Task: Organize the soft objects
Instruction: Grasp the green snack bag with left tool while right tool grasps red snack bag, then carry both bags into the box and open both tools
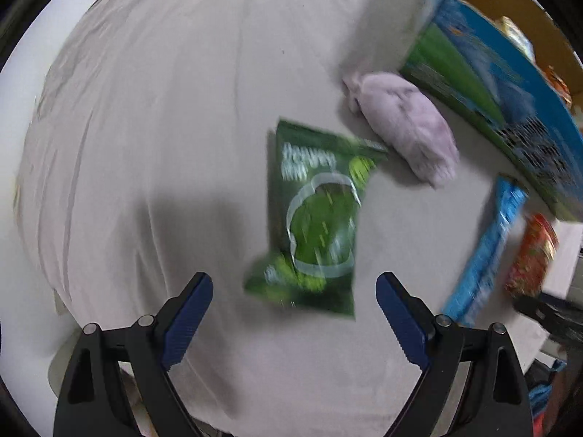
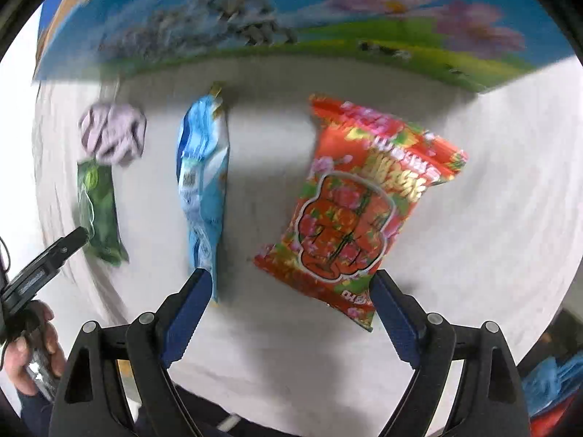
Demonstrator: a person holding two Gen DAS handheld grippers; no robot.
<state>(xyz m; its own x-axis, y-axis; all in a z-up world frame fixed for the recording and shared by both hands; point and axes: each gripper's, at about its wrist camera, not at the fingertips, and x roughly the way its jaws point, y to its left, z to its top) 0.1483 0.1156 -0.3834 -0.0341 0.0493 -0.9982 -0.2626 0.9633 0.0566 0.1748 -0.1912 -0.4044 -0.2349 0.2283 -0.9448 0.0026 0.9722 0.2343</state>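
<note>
Cloth [image 1: 153,116], pale grey and creased, covers the whole work surface and carries everything else. Along its far edge stands a large cardboard box [image 2: 328,18] printed with blue sky, green meadow and pink blossoms; in the left wrist view the same box runs down the right side, its brown inside visible above the rim.

The red snack bag [image 2: 349,211] is the biggest of the loose things. It lies flat on the cloth just ahead of the right gripper [image 2: 291,291], its lower corner close beside the right-hand blue finger; whether they touch cannot be told. To its left, apart from it, lies the long light-blue snack bag [image 2: 204,189], its near end passing behind the tip of the left-hand finger. The right gripper is spread wide, with nothing between its fingers.

The dark green snack bag [image 1: 313,218] lies directly in front of the left gripper [image 1: 294,293], pointing away from it, with its near edge about level with the fingertips and between them. That gripper is also spread wide and holds nothing. Both views are blurred, so the print on the bags cannot be read.

The lilac soft bundle [image 1: 404,127], a rolled or bunched piece of plush fabric, lies beyond the green bag and just beside the box wall. In the right wrist view it lies at the green bag's far end.

The person's left hand [image 2: 32,346] grips the black handle of the left gripper at the lower left edge of the right wrist view.
</note>
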